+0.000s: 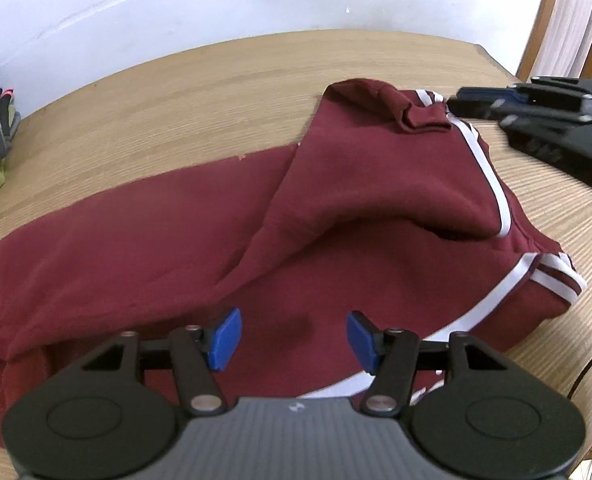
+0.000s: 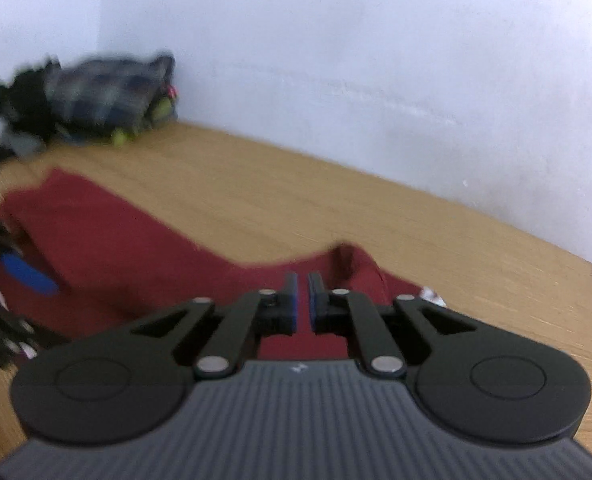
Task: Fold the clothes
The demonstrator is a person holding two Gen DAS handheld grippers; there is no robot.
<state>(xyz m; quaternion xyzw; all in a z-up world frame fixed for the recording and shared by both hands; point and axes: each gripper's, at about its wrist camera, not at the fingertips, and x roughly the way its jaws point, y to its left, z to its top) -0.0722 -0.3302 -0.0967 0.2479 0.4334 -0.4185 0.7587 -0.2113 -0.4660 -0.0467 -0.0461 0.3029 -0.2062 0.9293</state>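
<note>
Lying across the wooden table, partly folded: the maroon garment with white stripes, one flap doubled over its right half. Hovering over the garment's near edge, jaws standing well apart with nothing between: the left gripper. Sitting at the garment's far right corner, pads drawn close with a thin gap, apparently gripping nothing: the right gripper. Piling up against the wall beyond the garment: other clothes.

Both wrist views look down close along their tongs; they share the maroon garment and the table.
</note>
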